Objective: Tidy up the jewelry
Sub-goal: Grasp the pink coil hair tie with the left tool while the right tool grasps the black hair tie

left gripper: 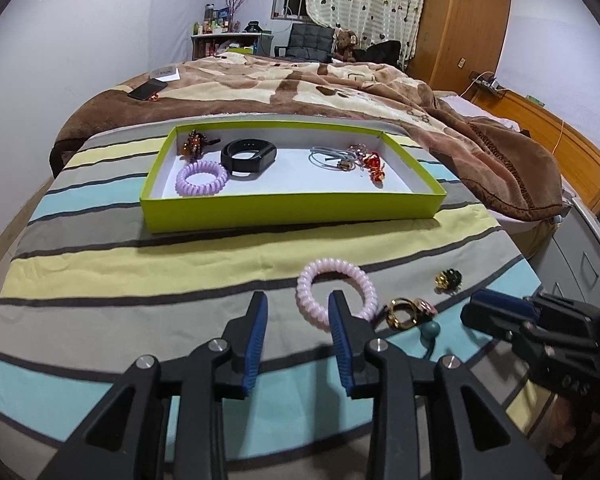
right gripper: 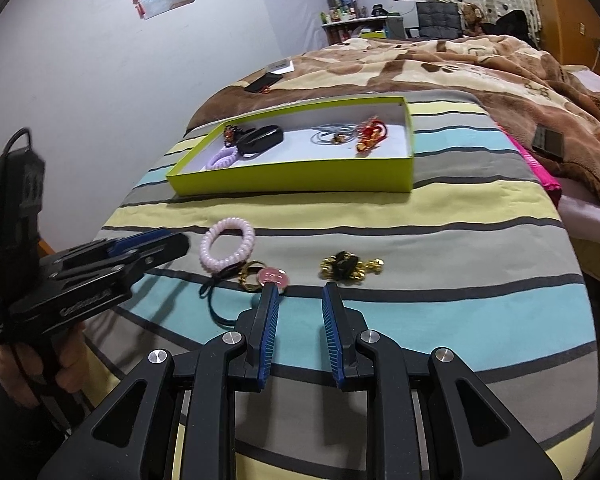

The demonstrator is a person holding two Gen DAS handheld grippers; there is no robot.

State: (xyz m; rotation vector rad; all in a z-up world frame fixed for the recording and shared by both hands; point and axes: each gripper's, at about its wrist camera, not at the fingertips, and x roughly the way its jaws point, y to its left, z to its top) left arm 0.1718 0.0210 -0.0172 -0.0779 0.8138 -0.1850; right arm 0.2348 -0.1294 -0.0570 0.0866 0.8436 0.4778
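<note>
A green box (left gripper: 292, 209) (right gripper: 292, 181) stands on the striped cloth, holding a purple coil tie (left gripper: 202, 178), a black wristband (left gripper: 248, 154), a beaded clip (left gripper: 194, 144), a grey cord (left gripper: 328, 156) and a red ornament (left gripper: 374, 166). Nearer lies a pink coil tie (left gripper: 352, 270) (right gripper: 228, 250). My left gripper (left gripper: 298, 304) (right gripper: 160, 242) is open just over its near-left part, and the right finger covers part of the coil. A gold ring with a pink charm (left gripper: 404, 312) (right gripper: 274, 277) and a black-and-gold piece (left gripper: 448, 280) (right gripper: 348, 266) lie to the right. My right gripper (right gripper: 300, 292) (left gripper: 484, 300) is open and empty, its left finger at the charm.
A brown blanket (left gripper: 340, 88) is heaped behind and right of the box, with a phone (left gripper: 148, 89) on it. A flat black item (right gripper: 548, 142) rests on the blanket at the right. A black cord with a teal bead (left gripper: 432, 328) trails from the ring. The cloth drops off at both sides.
</note>
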